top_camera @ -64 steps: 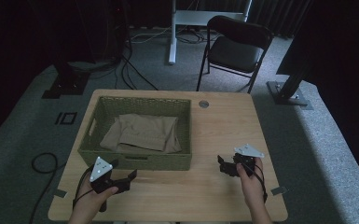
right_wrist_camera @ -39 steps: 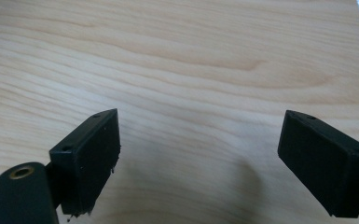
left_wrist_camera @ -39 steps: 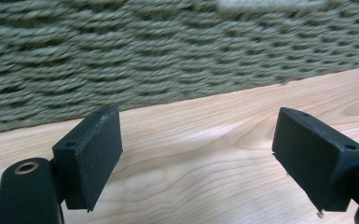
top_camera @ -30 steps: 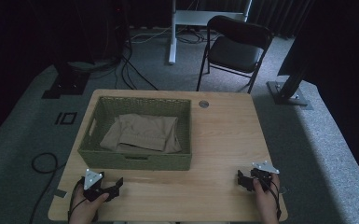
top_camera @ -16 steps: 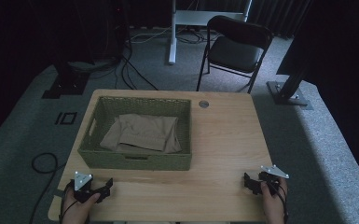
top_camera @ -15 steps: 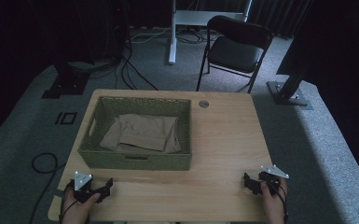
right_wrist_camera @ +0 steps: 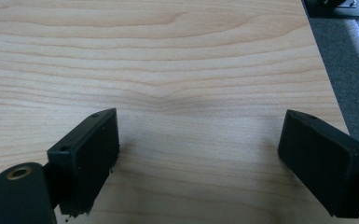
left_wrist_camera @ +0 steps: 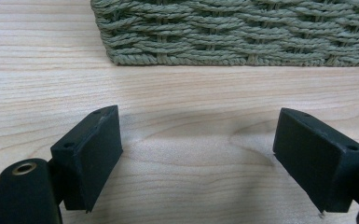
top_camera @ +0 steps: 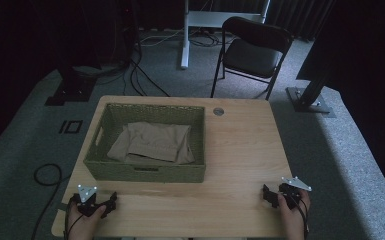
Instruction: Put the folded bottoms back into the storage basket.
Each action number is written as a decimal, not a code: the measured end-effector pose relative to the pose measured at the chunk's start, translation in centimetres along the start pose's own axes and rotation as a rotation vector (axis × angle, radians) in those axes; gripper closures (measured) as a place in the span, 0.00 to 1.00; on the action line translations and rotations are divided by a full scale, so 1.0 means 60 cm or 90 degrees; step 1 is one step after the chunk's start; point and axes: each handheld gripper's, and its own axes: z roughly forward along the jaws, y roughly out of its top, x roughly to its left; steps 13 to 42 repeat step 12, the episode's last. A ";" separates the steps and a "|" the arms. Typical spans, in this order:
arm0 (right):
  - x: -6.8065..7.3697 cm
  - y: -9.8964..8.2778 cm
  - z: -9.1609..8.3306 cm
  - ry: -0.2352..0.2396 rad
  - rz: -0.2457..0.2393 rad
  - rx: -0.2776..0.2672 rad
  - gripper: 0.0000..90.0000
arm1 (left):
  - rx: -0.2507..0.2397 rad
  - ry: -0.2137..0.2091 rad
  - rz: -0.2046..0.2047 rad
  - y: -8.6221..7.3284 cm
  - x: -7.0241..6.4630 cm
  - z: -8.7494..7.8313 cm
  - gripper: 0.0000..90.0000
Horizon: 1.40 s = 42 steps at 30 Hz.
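The basket (top_camera: 145, 172) sits at the middle left of the high view, with a tan cloth (top_camera: 152, 142) lying flat inside. The left gripper (top_camera: 111, 202), at the lower left, is nearer, and the basket is just ahead of it. The right gripper (top_camera: 266, 192) is at the lower right, well apart. Both are wide open and hold nothing.
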 end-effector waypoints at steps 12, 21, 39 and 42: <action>0.002 0.001 0.001 -0.010 0.011 0.001 0.13 | 0.008 0.029 0.019 -0.001 -0.003 0.001 0.17; 0.002 0.001 0.001 -0.010 0.011 0.001 0.13 | 0.008 0.029 0.019 -0.001 -0.003 0.001 0.17; 0.002 0.001 0.001 -0.010 0.011 0.001 0.13 | 0.008 0.029 0.019 -0.001 -0.003 0.001 0.17; 0.002 0.001 0.001 -0.010 0.011 0.001 0.13 | 0.008 0.029 0.019 -0.001 -0.003 0.001 0.17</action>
